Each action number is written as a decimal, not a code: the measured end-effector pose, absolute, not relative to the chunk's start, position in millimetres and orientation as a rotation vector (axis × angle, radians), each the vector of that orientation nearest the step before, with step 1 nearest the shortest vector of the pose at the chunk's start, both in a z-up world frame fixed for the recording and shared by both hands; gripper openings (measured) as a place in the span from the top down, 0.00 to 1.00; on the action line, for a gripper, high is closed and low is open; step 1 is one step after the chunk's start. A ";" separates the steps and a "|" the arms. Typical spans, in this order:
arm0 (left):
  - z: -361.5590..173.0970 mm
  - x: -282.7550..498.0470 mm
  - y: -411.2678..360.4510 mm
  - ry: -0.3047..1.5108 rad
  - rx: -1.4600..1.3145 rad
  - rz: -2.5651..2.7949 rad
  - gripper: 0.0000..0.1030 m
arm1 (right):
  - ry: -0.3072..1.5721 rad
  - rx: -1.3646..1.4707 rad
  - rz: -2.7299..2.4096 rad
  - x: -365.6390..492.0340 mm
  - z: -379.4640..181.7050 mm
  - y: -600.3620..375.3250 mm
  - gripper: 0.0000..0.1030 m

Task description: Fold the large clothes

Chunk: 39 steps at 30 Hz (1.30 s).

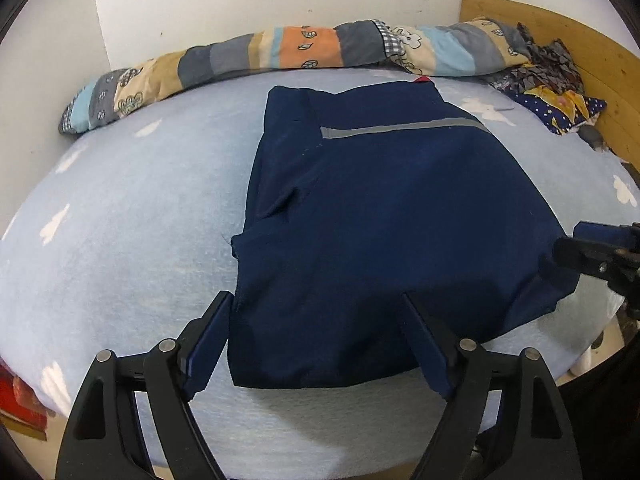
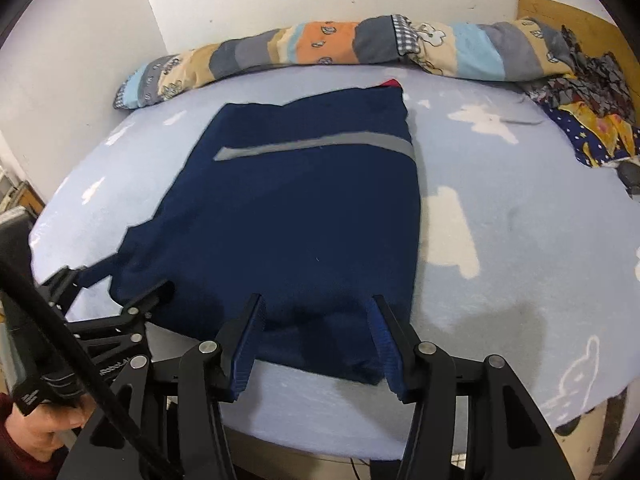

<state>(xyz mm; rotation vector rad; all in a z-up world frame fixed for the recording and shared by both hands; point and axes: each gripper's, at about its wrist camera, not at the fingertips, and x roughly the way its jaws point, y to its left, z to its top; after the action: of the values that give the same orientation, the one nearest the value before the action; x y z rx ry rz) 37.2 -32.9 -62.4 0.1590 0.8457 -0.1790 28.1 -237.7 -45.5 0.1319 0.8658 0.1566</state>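
Observation:
A navy garment (image 1: 380, 200) (image 2: 300, 208) with a grey stripe lies folded flat on the light-blue bed sheet (image 1: 140, 220) (image 2: 520, 220). A scrap of red shows at its far edge. My left gripper (image 1: 316, 296) stands open at the garment's near left corner, one finger on the sheet beside the cloth and one over it. My right gripper (image 2: 317, 299) is open over the near right corner, with cloth lying flat between its fingers. Each gripper shows in the other's view: the left gripper (image 2: 118, 280) at the left, the right gripper (image 1: 592, 256) at the right edge.
A rolled patchwork quilt (image 1: 304, 48) (image 2: 332, 44) runs along the white wall at the back. Crumpled patterned cloth (image 1: 552, 92) (image 2: 592, 120) lies by the wooden headboard (image 1: 600, 60) at the right. A hand (image 2: 44, 428) in a dark red sleeve holds the left gripper's handle.

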 end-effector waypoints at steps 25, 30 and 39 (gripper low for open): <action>-47.6 21.4 -42.9 0.735 0.205 -0.176 0.19 | 0.859 0.185 0.144 14.3 -48.4 -242.2 0.42; -38.1 13.4 -44.3 0.677 0.203 -0.169 0.11 | 0.825 0.187 0.135 7.8 -43.8 -242.5 0.37; -32.3 8.7 -46.1 0.646 0.209 -0.157 0.10 | 0.794 0.182 0.127 1.4 -39.6 -243.8 0.32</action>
<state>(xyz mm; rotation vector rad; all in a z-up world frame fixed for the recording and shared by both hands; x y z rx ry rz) 8.7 -46.1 -32.3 0.2090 0.6465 -0.1567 1.4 -243.8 -39.6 0.1817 0.7935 0.1267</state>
